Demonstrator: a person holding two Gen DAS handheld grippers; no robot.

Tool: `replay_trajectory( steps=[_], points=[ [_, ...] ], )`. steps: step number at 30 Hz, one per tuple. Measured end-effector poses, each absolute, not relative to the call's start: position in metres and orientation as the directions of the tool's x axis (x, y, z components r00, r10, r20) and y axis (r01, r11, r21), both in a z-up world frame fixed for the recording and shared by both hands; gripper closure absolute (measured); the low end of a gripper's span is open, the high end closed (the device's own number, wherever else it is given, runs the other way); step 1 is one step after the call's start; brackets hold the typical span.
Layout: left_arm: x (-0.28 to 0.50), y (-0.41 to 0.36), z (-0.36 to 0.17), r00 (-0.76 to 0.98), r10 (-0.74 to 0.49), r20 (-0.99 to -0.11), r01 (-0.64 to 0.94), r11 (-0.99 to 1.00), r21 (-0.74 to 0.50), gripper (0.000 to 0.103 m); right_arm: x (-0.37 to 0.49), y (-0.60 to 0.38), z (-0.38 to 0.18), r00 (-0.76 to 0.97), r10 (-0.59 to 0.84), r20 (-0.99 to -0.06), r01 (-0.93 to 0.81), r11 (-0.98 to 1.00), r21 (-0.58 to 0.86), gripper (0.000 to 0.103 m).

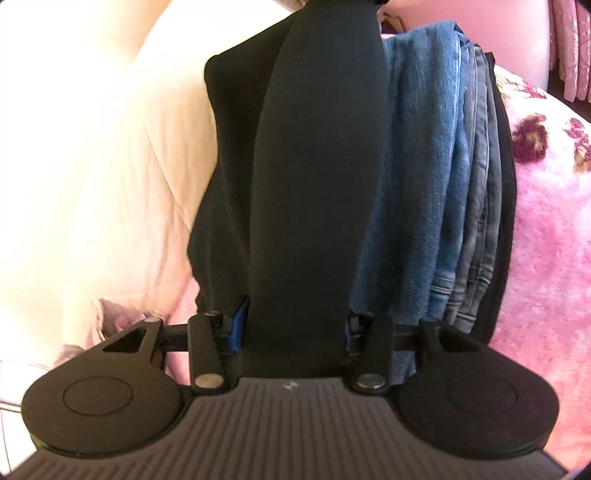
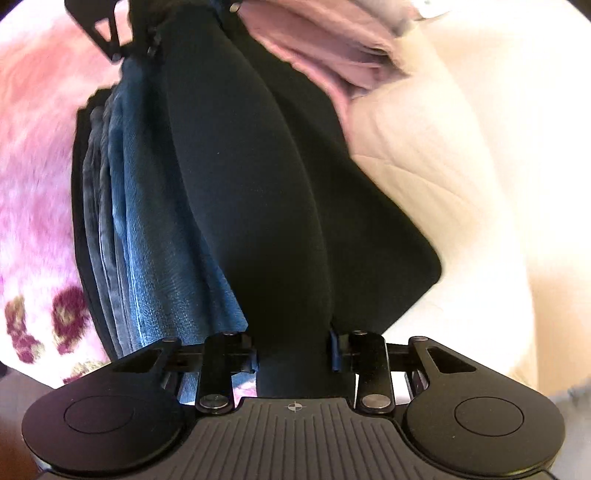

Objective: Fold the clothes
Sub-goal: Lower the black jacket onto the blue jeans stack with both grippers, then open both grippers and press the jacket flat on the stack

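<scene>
Your left gripper (image 1: 295, 325) has its jaws clamped on a black garment (image 1: 317, 184), which runs as a taut dark band from between the blue-edged fingers (image 1: 238, 325) straight up toward 12 o'clock. Only the left wrist view shows the hems: at about 4 o'clock of the frame centre you can see the stitched cuffs of the blue jeans (image 1: 417, 184) and, just beside them, the grey jeans (image 1: 476, 221), stacked edge to edge with a further black layer (image 1: 506, 184) outermost. The floral pink blanket (image 1: 554, 221) lies at 3 o'clock and a cream quilt (image 1: 92, 166) at 9 o'clock.

Your right gripper (image 2: 293, 354) is likewise closed on the black garment (image 2: 258, 184), the cloth rising from the jaws toward 12 o'clock. This view alone shows the other gripper (image 2: 110, 33), at 11 o'clock at the far end of the band, and a pink cloth (image 2: 325, 48) at 1 o'clock. Here the denim stack sits mirrored: blue jeans (image 2: 159, 221) at 9 o'clock, touching the black garment, grey jeans (image 2: 94, 184) beyond them, the blanket (image 2: 33, 203) farther out, the quilt (image 2: 461, 166) at 3 o'clock.
</scene>
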State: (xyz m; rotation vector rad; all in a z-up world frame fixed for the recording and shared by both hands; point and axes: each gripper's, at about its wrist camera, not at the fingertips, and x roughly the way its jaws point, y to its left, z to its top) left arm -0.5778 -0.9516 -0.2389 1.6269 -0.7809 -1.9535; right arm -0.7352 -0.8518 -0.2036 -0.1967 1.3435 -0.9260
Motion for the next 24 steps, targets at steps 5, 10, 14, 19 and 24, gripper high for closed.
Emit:
replay_trajectory(
  steps=[5,10,14,19,24],
  points=[
    [-0.573,-0.949,-0.251,-0.187,-0.693,-0.696,-0.054,-0.700,0.712,0.057,-0.723,-0.864,-0.238,-0.106,-0.641,-0.760,0.429,0.660,-0.617,0.068],
    [-0.549,-0.945,-0.229,-0.186,-0.700,-0.690,0.005,-0.703,0.711,0.056,-0.723,-0.862,-0.243,-0.120,-0.651,-0.750,0.383,0.666,-0.639,0.058],
    [-0.523,-0.939,-0.202,-0.171,-0.664,-0.728,0.120,-0.747,0.653,0.054,-0.728,-0.850,-0.229,-0.116,-0.638,-0.761,0.409,0.668,-0.622,0.053],
    [-0.512,-0.904,-0.189,-0.164,-0.630,-0.759,0.367,-0.753,0.546,0.058,-0.733,-0.844,-0.189,-0.054,-0.576,-0.816,0.614,0.625,-0.481,0.053],
    [-0.538,-0.936,-0.170,-0.202,-0.659,-0.725,0.543,-0.691,0.477,0.058,-0.733,-0.871,-0.148,0.098,-0.580,-0.808,0.777,0.553,-0.302,0.053]
  ],
)
